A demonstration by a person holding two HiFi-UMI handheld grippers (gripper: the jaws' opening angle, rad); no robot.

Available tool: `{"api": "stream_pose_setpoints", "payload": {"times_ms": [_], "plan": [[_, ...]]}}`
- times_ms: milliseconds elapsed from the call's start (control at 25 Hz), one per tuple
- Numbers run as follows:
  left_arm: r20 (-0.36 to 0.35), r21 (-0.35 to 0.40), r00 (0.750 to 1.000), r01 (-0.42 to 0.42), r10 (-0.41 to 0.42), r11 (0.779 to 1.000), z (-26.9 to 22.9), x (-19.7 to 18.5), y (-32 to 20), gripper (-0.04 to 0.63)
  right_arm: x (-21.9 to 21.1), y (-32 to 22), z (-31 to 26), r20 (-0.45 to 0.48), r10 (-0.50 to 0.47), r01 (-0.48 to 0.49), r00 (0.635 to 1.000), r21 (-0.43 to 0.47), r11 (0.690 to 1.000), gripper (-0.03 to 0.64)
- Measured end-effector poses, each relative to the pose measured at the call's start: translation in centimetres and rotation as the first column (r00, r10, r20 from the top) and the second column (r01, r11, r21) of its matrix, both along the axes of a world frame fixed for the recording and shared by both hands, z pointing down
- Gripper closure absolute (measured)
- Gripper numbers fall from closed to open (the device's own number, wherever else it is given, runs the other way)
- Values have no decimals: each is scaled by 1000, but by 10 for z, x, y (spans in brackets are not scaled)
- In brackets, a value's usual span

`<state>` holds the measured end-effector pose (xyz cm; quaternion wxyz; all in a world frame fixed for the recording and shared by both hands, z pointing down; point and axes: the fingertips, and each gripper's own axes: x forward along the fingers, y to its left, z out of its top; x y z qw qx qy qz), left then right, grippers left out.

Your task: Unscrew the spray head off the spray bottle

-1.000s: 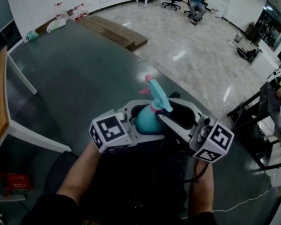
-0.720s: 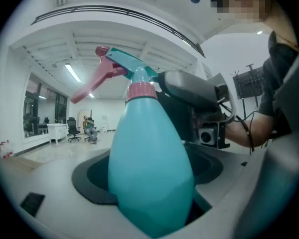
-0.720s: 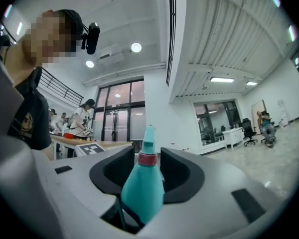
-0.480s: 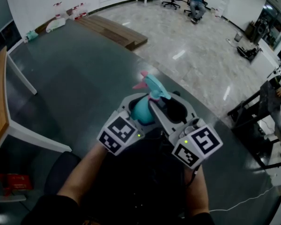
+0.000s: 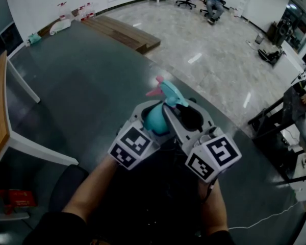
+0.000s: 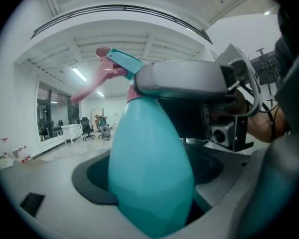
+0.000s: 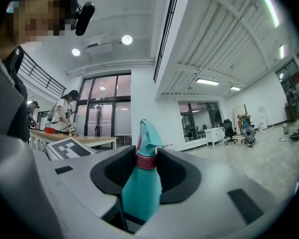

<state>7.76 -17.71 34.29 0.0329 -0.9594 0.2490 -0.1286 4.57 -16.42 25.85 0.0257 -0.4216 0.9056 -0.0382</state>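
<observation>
Unscrewing seems under way: left gripper (image 5: 153, 119) clamps the spray bottle (image 6: 149, 158), and right gripper (image 7: 145, 166) has just been closing onto the collar of the spray head (image 5: 169, 93). Next likely calls for twisting it.

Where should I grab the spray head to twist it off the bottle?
Probably the round pink collar under the spray head, from the side. It is round and centred on the neck; the nozzle and trigger stick out unevenly. The right hand-held gripper has just been closing its jaws round it, while the left hand-held gripper holds the teal bottle.

Upright teal spray bottle (image 5: 154, 121), its teal-and-pink spray head (image 5: 168, 93) on
</observation>
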Motion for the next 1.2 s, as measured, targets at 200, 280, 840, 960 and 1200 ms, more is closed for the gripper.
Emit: {"api": "stream_pose_setpoints", "payload": {"times_ms": [200,280,840,960,1200], "plan": [[-25,-28,994,-105,104,994,-2,4,13,176,0,8,-1,13,-90,90,996,3,996,477],[-31,-38,989,-147,146,988,-2,5,19,176,0,12,-1,12,-128,128,992,5,992,477],[-140,-85,858,-507,493,858,-15,7,78,176,-4,54,-12,49,-471,465,881,92,880,477],[-146,-78,829,-553,540,829,-15,7,88,176,-5,62,-12,54,-515,508,855,103,855,477],[-166,-62,857,-504,489,862,-18,7,80,176,-5,58,-14,43,-458,450,888,127,884,474]]}}
